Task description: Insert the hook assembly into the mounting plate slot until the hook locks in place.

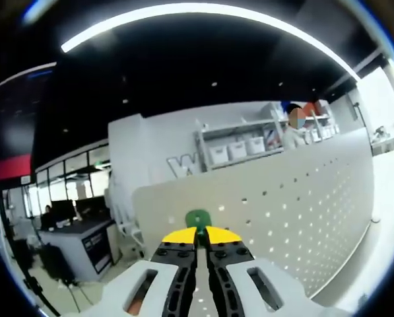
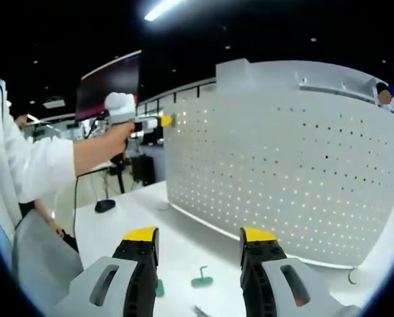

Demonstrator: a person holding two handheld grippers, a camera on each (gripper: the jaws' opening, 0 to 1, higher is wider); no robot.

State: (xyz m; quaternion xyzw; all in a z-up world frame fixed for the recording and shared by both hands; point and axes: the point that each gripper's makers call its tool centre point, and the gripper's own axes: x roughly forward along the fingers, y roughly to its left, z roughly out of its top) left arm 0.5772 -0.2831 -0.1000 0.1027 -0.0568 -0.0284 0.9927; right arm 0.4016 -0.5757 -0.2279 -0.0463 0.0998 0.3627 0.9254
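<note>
The tall white perforated pegboard plate [image 2: 286, 172] stands upright on the white table [image 2: 124, 221]. At its upper left edge the left gripper [image 2: 165, 121], jaws clamped together on a small green plastic hook [image 1: 198, 218], holds that hook against the board, so insertion looks under way; next it likely needs pressing into a slot until it locks. The right gripper [image 2: 200, 239] hangs with jaws apart above another small green hook [image 2: 202, 280] on the table.

green hook [image 1: 198, 218] — stem hidden between jaws
</note>
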